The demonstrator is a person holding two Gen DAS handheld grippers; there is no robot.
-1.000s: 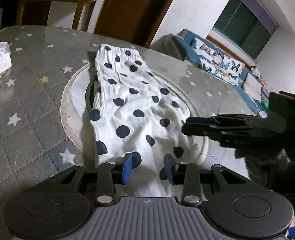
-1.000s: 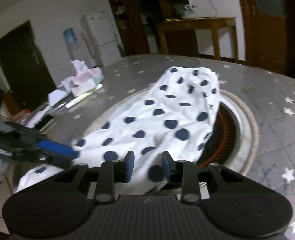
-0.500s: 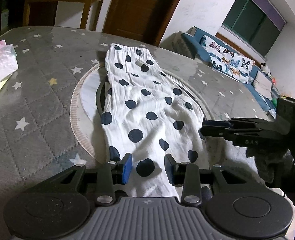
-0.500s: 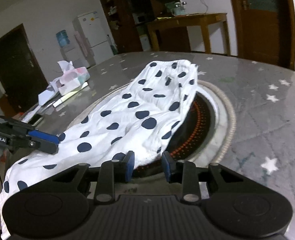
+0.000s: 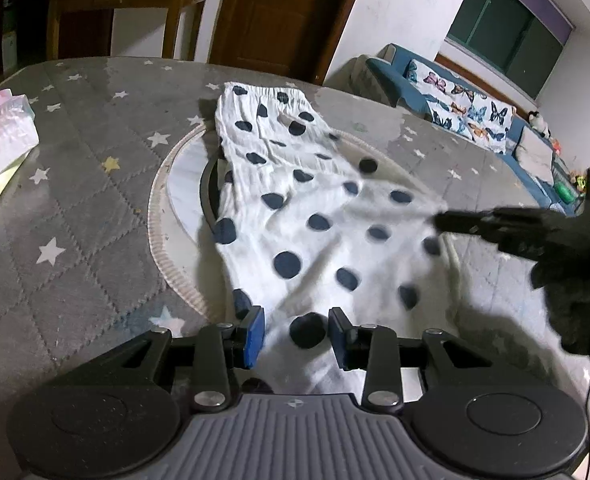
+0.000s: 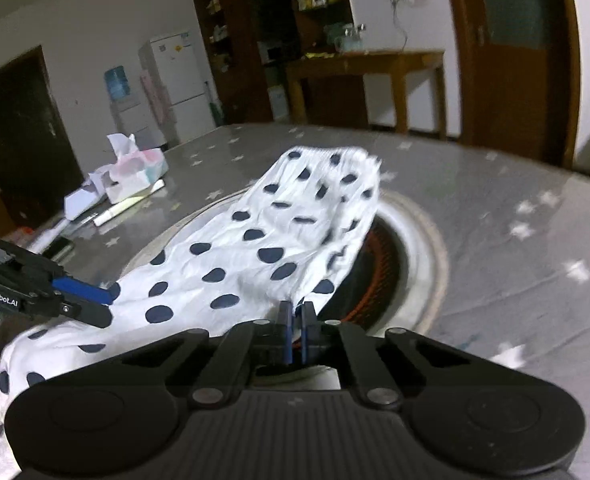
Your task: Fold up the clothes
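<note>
- While its blue pads stand spread, the left gripper (image 5: pixel 297 334) straddles the near end of the polka-dot garment (image 5: pixel 315 216), cloth lying between its fingers.
- Ahead of both tongs, the garment stretches across the star-patterned table (image 5: pixel 75 200).
- Pressed together, the right gripper (image 6: pixel 295 332) pinches the garment's edge.
</note>
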